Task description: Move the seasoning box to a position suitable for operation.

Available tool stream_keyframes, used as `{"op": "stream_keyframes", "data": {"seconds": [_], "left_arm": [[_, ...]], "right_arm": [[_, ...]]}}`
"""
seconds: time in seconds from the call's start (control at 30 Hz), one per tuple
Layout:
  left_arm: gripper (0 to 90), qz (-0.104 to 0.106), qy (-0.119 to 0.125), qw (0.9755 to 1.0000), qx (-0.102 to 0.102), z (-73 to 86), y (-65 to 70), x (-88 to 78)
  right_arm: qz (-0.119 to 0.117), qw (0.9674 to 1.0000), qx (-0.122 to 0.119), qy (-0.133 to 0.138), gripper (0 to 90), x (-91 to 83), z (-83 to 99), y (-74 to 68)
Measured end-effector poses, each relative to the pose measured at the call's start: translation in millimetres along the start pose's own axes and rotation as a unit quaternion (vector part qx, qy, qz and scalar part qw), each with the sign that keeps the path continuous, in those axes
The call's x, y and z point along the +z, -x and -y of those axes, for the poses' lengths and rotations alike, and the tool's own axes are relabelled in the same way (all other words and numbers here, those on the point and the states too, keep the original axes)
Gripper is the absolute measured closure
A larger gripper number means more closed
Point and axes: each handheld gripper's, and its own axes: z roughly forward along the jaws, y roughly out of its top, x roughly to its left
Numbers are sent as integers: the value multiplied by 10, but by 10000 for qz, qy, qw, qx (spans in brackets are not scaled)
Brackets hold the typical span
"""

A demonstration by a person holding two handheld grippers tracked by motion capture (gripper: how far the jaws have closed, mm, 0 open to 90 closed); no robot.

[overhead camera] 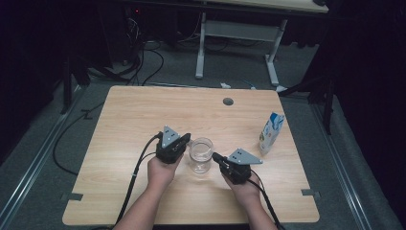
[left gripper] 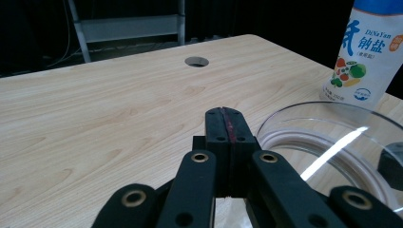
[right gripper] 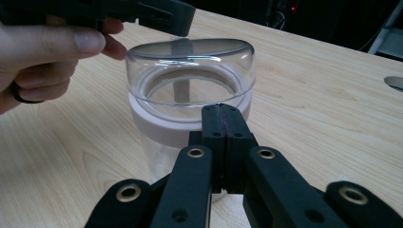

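A clear jar [overhead camera: 200, 155] with a whitish band under its clear top [right gripper: 190, 90] stands upright near the table's middle. My left gripper [overhead camera: 186, 139] is shut with nothing in it, its tip close to the jar's upper left rim [left gripper: 332, 137]. In the left gripper view its jaws [left gripper: 225, 114] are pressed together beside that rim. My right gripper [overhead camera: 215, 156] is also shut and bare. Its tip [right gripper: 222, 111] is right at the jar's right side, level with the whitish band; contact is unclear. The left gripper [right gripper: 161, 14] hangs over the jar's far edge.
A white and blue salt pouch [overhead camera: 271, 132] [left gripper: 370, 57] stands upright right of the jar, near the table's right edge. A round cable hole [overhead camera: 228, 101] [left gripper: 196, 61] lies in the tabletop at the back. A second table's legs [overhead camera: 200, 48] stand beyond.
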Motion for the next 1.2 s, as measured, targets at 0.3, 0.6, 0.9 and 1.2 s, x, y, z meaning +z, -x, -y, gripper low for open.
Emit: {"op": "stream_keyframes", "data": {"seconds": [0.3,0.6,0.9,1.2], "left_arm": [[900,-66,10,10000,29,92,47,-321],[899,310,-151,9994,-96,362,271,-487],[899,499,-57,9987,-116,303,429,-401],[899,586,51,9980,-223,263,468,-359]], "right_arm": [[-69,9998,-32,159,898,-27,-69,-47],[-92,9995,-52,296,898,-61,-139,-73],[-133,9991,-79,389,898,-74,-169,-92],[-152,9994,-78,295,898,-39,-148,-104]]}}
